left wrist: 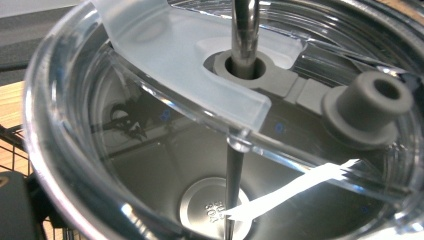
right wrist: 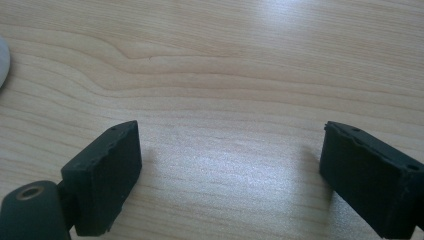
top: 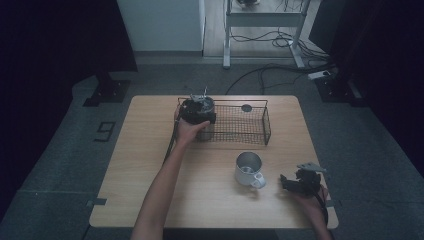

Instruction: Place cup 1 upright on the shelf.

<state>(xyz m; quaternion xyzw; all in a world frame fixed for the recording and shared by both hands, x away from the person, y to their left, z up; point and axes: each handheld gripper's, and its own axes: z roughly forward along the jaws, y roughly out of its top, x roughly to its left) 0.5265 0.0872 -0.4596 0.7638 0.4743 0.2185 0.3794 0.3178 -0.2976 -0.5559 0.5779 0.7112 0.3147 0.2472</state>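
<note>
A steel tumbler (top: 205, 106) with a clear lid (left wrist: 190, 60) and a metal straw (left wrist: 245, 30) stands at the left end of a black wire basket (top: 267, 127). My left gripper (top: 196, 114) is right at the tumbler, with the hand behind it. Its camera looks down through the lid from very close. A dark jaw piece sits at the lower left outside the tumbler's rim (left wrist: 50, 130); its grip is hidden. My right gripper (right wrist: 230, 175) rests open over bare wood at the table's front right (top: 289, 182), with nothing between its pads.
A steel mug (top: 249, 169) with a white handle stands just left of the right gripper; its edge (right wrist: 2, 60) shows in the right gripper view. A small dark round object (top: 246, 107) lies in the basket. The wooden table (top: 145, 165) ends close behind the basket.
</note>
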